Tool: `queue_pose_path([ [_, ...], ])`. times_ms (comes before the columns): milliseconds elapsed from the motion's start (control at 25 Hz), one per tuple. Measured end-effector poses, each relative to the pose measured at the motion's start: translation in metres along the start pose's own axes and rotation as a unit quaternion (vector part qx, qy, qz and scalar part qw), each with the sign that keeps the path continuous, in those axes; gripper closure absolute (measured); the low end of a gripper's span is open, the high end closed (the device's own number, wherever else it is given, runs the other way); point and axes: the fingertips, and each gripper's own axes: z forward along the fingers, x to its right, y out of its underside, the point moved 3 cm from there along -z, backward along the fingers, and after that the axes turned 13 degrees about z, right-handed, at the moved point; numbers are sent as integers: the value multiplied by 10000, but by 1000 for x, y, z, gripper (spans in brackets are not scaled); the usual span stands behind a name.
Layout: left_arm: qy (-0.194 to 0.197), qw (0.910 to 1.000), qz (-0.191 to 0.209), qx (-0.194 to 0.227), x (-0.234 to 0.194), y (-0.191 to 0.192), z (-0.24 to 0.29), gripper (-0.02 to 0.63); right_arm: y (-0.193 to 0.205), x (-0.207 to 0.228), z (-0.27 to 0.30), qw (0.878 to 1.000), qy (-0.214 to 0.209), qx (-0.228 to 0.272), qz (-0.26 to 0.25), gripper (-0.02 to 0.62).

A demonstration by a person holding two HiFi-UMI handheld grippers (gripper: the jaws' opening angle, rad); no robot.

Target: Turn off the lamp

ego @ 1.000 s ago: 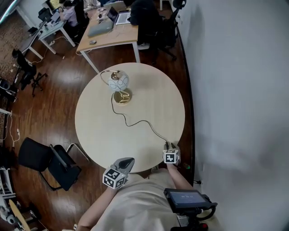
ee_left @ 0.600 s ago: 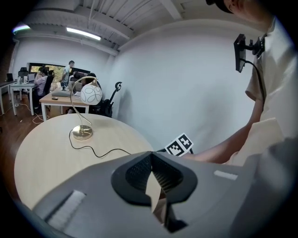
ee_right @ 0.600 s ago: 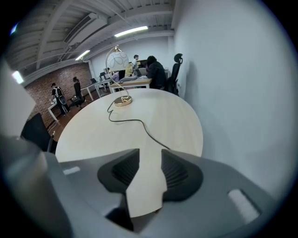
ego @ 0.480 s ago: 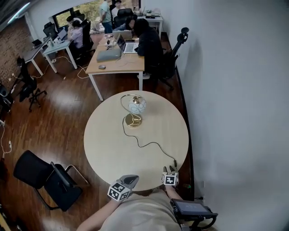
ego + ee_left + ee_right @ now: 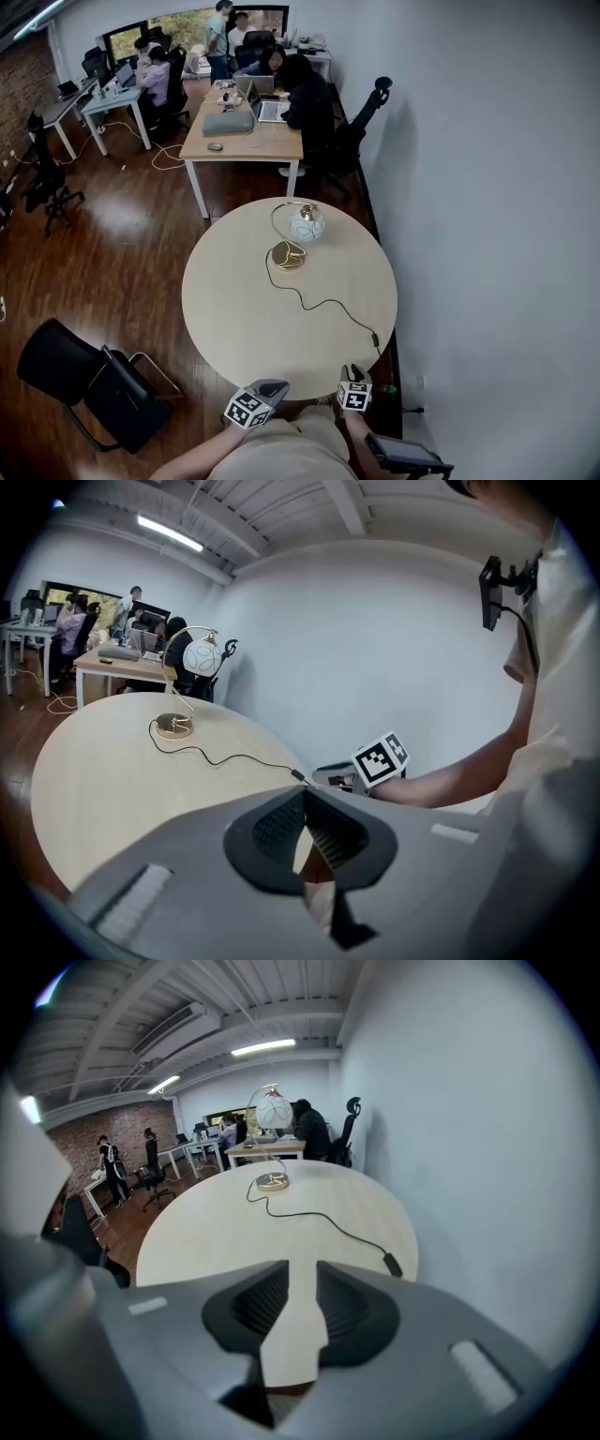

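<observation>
The lamp (image 5: 307,223), a white globe on a curved gold stem with a round gold base (image 5: 287,254), stands at the far side of the round table (image 5: 234,309). Its black cord runs toward me and ends in an inline switch (image 5: 375,339) near the table's right edge. The lamp (image 5: 273,1110) and the switch (image 5: 392,1265) show ahead in the right gripper view. My right gripper (image 5: 354,375) hangs just off the near edge, its jaws closing with nothing between them (image 5: 302,1274). My left gripper (image 5: 270,386) is beside it, shut and empty (image 5: 304,791), far from the lamp (image 5: 200,658).
A white wall (image 5: 487,234) runs close along the table's right side. A black chair (image 5: 84,375) stands on the wooden floor at the left. Beyond the table are desks (image 5: 246,131) with laptops, office chairs and several people.
Both grippers have drawn back off the table toward my body. The right one has come away from the cord's switch, which now lies alone on the table. More of the room shows.
</observation>
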Motion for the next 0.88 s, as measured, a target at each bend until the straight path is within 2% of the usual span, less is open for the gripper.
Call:
queue_pose_path([
  [120, 215, 9996, 63, -153, -1, 19, -6, 621, 25, -17, -17, 9999, -13, 5, 106, 502],
  [280, 318, 9992, 98, -208, -2, 27, -12, 621, 55, -23, -34, 9999, -19, -104, 66, 509],
  [520, 505, 9981, 125, -321, 5, 25, -3, 621, 44, 7, -60, 9985, 199, 361, 360, 514],
  [680, 762, 9950, 487, -431, 26, 9, 11, 621, 38, 32, -84, 9940, 284, 802, 688, 514],
  [880, 909, 9898, 842, -701, 56, 3, 13, 621, 69, 38, -125, 9866, 196, 991, 1283, 518],
])
